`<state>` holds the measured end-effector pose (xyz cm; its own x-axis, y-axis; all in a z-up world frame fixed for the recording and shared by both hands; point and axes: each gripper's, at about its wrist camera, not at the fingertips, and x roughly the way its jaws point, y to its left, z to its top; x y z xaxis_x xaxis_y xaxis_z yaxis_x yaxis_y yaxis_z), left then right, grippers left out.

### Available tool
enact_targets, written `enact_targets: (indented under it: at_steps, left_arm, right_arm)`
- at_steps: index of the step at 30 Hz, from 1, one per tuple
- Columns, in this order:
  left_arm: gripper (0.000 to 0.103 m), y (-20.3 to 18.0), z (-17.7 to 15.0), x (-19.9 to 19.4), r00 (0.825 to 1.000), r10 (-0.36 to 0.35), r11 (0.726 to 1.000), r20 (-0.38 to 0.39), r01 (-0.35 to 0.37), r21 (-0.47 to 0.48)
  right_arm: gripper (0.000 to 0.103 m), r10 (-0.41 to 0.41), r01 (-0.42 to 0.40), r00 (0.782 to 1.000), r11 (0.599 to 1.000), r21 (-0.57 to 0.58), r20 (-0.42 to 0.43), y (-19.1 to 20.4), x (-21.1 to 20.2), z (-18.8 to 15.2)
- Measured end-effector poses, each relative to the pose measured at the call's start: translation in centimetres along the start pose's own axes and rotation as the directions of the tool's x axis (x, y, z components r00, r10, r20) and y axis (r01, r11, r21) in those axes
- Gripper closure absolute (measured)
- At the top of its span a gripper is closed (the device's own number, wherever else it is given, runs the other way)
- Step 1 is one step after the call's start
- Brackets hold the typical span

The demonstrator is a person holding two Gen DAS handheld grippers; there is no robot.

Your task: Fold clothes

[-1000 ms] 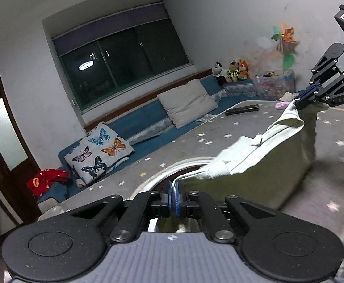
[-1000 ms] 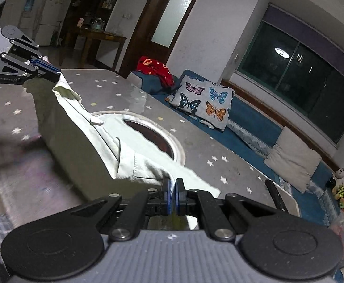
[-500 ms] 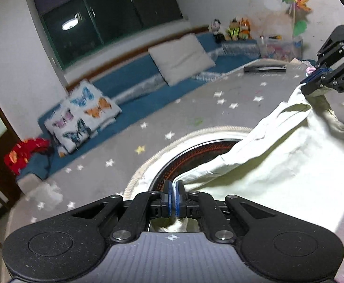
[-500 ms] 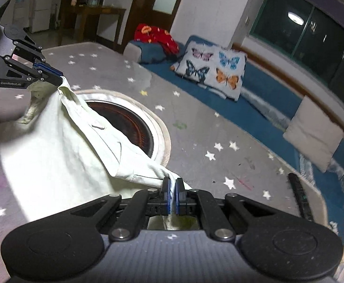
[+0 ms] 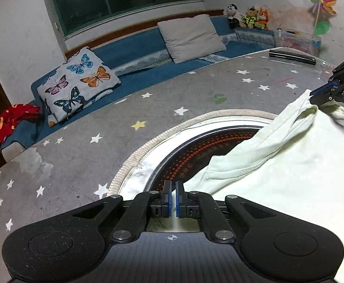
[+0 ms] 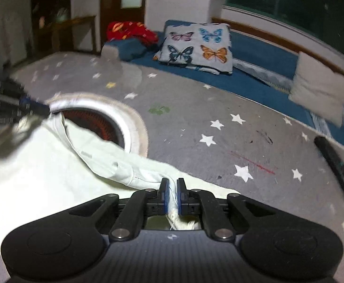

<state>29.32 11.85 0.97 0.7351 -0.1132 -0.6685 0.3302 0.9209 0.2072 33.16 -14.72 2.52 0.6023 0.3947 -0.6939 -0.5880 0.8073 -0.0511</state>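
— Shirt (image 5: 297, 176) first: where is it?

— Pale, almost white with a green tinge, spread over the grey star-printed table cover (image 5: 82, 155). It lies partly across the round burner (image 5: 195, 151) set into the middle of the table, hiding one side of the ring of orange dots. A folded sleeve or hem band runs along its upper edge.

— What is my left gripper (image 5: 173, 198) doing?

— My blue pads stand nearly together with a thin slit between them. In my own view no cloth shows in that slit; the shirt's edge lies just beside my fingers, to the right. From the right wrist view my left gripper (image 6: 30, 105) is blurred at the shirt's far corner, so I cannot tell whether it grips anything.

— And my right gripper (image 6: 171, 197)?

— Clamped on the shirt. A bunched strip of fabric passes between my pads and comes out behind them. In the left wrist view my right gripper (image 5: 323, 92) pinches the shirt's raised corner, lifting it a little off the table.

— What else is around?

— A butterfly-print pillow (image 5: 77, 82) and a plain grey cushion (image 5: 190, 37) on the blue bench (image 5: 136, 44), a red garment (image 5: 11, 120) at its end, a dark remote (image 5: 292, 56) on the table's far edge, soft toys (image 5: 247, 17) and a pinwheel (image 5: 320, 4) in the corner.
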Motion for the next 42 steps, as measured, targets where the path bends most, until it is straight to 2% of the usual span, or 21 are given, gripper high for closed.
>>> enact_targets:
  at_steps: [4, 6, 11, 14, 16, 18, 20, 21, 25, 26, 27, 31, 32, 35, 37, 42]
  left_arm:
    - [0.101, 0.6, 0.8, 0.1, 1.000, 0.019, 1.000, 0.010, -0.019, -0.010]
    - [0.101, 0.9, 1.2, -0.1, 1.000, 0.020, 1.000, 0.021, -0.019, -0.017]
    - [0.098, 1.9, 0.9, -1.4, 0.999, -0.014, 0.999, 0.032, 0.016, -0.052]
    - [0.097, 2.2, 0.0, -2.4, 1.000, -0.007, 0.997, 0.016, 0.008, -0.073]
    - [0.097, 2.5, -0.6, -3.1, 1.000, -0.005, 0.996, 0.013, 0.006, -0.091]
    - [0.092, 2.8, -1.2, -3.8, 1.000, -0.004, 0.994, 0.010, 0.005, -0.109]
    - [0.084, 2.9, -1.6, -3.9, 1.000, -0.005, 0.992, -0.001, 0.005, -0.125]
    - [0.081, 3.0, -1.7, -3.9, 1.000, -0.007, 0.992, -0.005, 0.006, -0.128]
    - [0.079, 2.9, -1.8, -3.4, 1.000, -0.012, 0.991, -0.017, 0.009, -0.134]
    - [0.079, 2.9, -1.8, -3.2, 1.000, -0.012, 0.990, -0.023, 0.009, -0.138]
    - [0.079, 2.9, -1.7, -3.0, 1.000, -0.013, 0.990, -0.027, 0.009, -0.140]
    - [0.079, 2.9, -1.8, -2.4, 0.999, -0.024, 0.989, -0.035, 0.018, -0.148]
    - [0.081, 2.9, -1.8, -2.3, 0.999, -0.025, 0.989, -0.036, 0.019, -0.149]
    - [0.098, 2.8, -1.9, -2.2, 0.999, -0.015, 0.990, -0.041, 0.009, -0.142]
    - [0.101, 2.6, -1.9, -2.3, 0.999, -0.001, 0.991, -0.032, -0.004, -0.135]
    - [0.102, 2.4, -0.9, -4.5, 0.997, 0.047, 0.993, 0.058, -0.040, -0.107]
  right_arm:
    - [0.070, -0.022, 0.021, 0.999, 0.999, 0.024, 0.036, -0.8, -0.7, 0.4]
    - [0.069, -0.023, 0.021, 0.998, 0.999, 0.038, 0.055, -1.3, -1.2, 0.4]
    - [0.063, 0.045, -0.046, 0.998, 0.998, 0.042, 0.045, -2.1, -2.3, -0.1]
    - [0.055, 0.032, -0.032, 0.999, 0.999, 0.010, 0.028, -1.8, -2.0, -0.3]
    - [0.055, 0.029, -0.029, 0.999, 0.999, 0.024, 0.030, -2.1, -1.7, -0.2]
    - [0.050, 0.029, -0.030, 0.999, 0.999, 0.035, 0.026, -2.3, -1.3, -0.1]
    - [0.050, 0.031, -0.031, 1.000, 0.999, 0.030, 0.005, -2.3, -0.7, 0.0]
    - [0.050, 0.032, -0.032, 0.999, 0.999, 0.028, -0.006, -2.3, -0.5, 0.0]
    - [0.053, 0.030, -0.030, 0.999, 0.999, 0.022, -0.021, -2.4, -0.1, 0.0]
    - [0.058, 0.030, -0.030, 0.999, 0.999, 0.022, -0.023, -2.4, 0.0, 0.0]
    - [0.069, 0.028, -0.028, 0.999, 0.999, 0.020, -0.029, -2.4, 0.1, 0.1]
    - [0.088, -0.002, 0.002, 0.999, 1.000, 0.011, -0.037, -2.2, 0.5, 0.0]
    - [0.089, -0.003, 0.004, 0.999, 1.000, 0.015, -0.033, -2.3, 0.4, 0.0]
    - [0.091, -0.013, 0.014, 1.000, 1.000, 0.013, -0.029, -2.2, 0.4, 0.0]
    - [0.092, -0.025, 0.025, 0.999, 1.000, 0.002, -0.024, -2.0, 0.3, 0.0]
    - [0.093, -0.045, 0.044, 0.998, 0.999, 0.011, 0.047, -1.9, -1.1, 0.6]
